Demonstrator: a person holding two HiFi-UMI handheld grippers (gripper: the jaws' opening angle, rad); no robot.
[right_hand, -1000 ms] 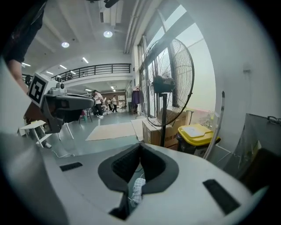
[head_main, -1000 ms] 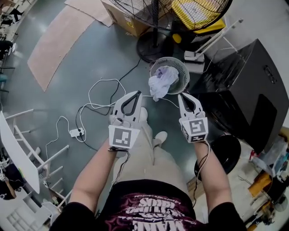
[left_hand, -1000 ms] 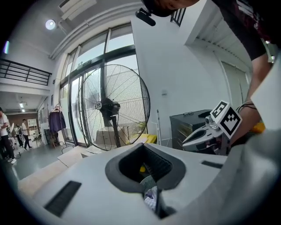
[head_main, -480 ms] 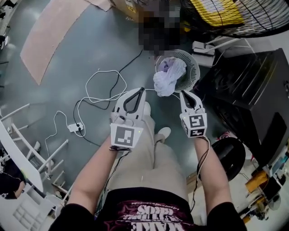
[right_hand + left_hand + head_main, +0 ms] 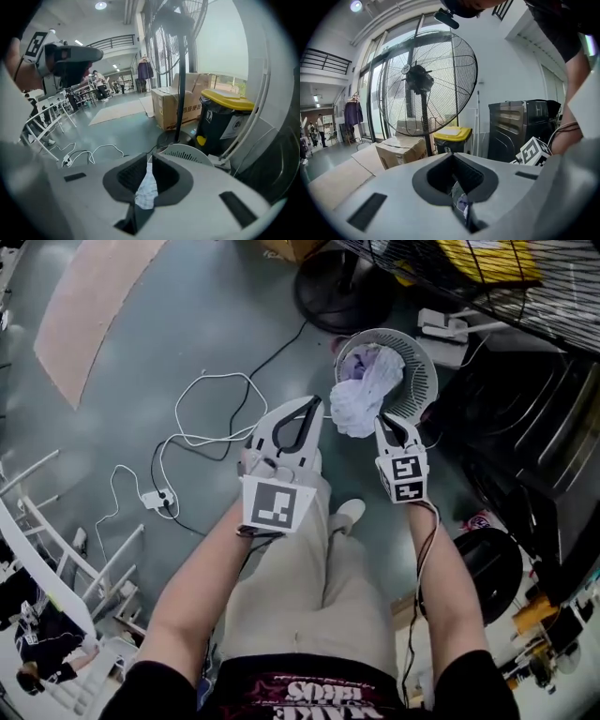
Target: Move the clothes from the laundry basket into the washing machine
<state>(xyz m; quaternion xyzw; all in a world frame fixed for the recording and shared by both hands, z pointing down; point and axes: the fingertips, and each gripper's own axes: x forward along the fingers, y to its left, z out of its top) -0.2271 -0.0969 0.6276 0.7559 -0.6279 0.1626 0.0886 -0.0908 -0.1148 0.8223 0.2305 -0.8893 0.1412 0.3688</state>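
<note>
Opening slightly, the right gripper (image 5: 383,421) has jaws narrowly around the white garment (image 5: 359,401); left gripper (image 5: 313,402) jaws together.

Head view sits in flat, cool light, the grey floor (image 5: 216,324) evenly lit with only faint soft shadows, while the dark washing machine (image 5: 525,418) at the right throws off streaky glare. Both gripper views bend hard toward the rim and drop to black corners, and whatever lies closest to the lens goes soft. In the left gripper view the tall windows (image 5: 372,103) blaze behind the fan (image 5: 419,79), leaving it a backlit silhouette, and a ceiling lamp (image 5: 100,5) flares in the right gripper view.
</note>
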